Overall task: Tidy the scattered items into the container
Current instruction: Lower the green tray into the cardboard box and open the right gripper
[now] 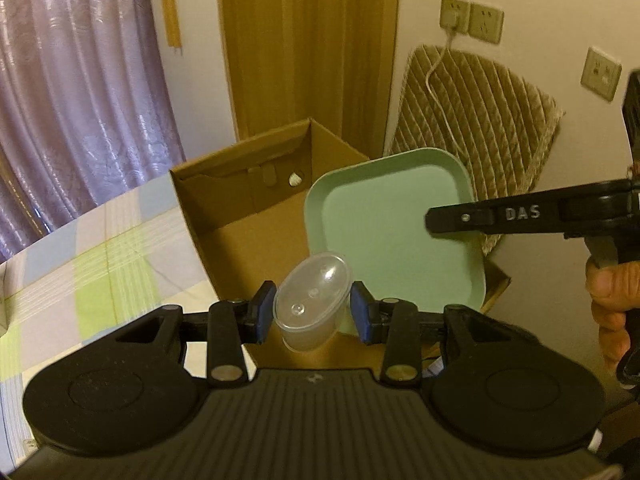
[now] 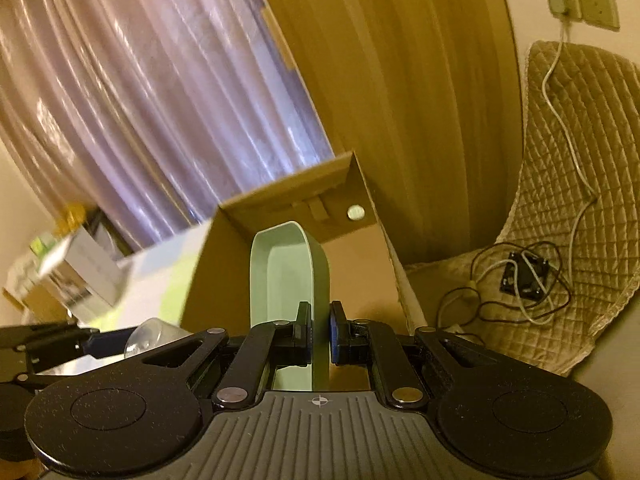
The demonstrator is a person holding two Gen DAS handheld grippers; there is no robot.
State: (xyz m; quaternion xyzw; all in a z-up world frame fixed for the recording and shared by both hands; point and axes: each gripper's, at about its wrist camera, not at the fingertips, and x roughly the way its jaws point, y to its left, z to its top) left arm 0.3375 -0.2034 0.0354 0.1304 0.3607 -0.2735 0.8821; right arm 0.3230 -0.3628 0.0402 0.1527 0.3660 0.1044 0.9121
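Carrying two items to the container at once. Small clear plastic oval cup (image 1: 313,300) pinched between the blue pads (image 1: 262,312) of the left gripper (image 1: 312,312), jaws part-closed on its sides, tilted with its base toward the camera, suspended above the near edge of the open brown cardboard box (image 1: 240,216). Pale green square plastic tray (image 1: 388,232) clamped by one rim in the right gripper (image 2: 319,334), jaws nearly shut on the thin wall, held on edge and partly lowered into the box at its right side; seen edge-on from the right wrist view, face-on from the left. Contact between tray and box floor not determinable. Small white round object (image 2: 355,212) noted against the far wall of the box; identity unclear.

Judged step: placement stage, both items over or inside the container, neither released. Next move calls for lowering the tray until flat or leaning stably, then parting the right jaws and backing away without snagging the rim; cup to be moved over open floor clear of the tray before release. Risk of the cup rolling or bouncing if dropped from height.

Box resting on checked pastel tablecloth (image 1: 100,248). Beyond: purple curtain (image 1: 80,80), quilted tan cover (image 1: 480,120), wall sockets (image 1: 472,20) with white cable. Person's hand (image 1: 612,304) visible on the right gripper's handle.
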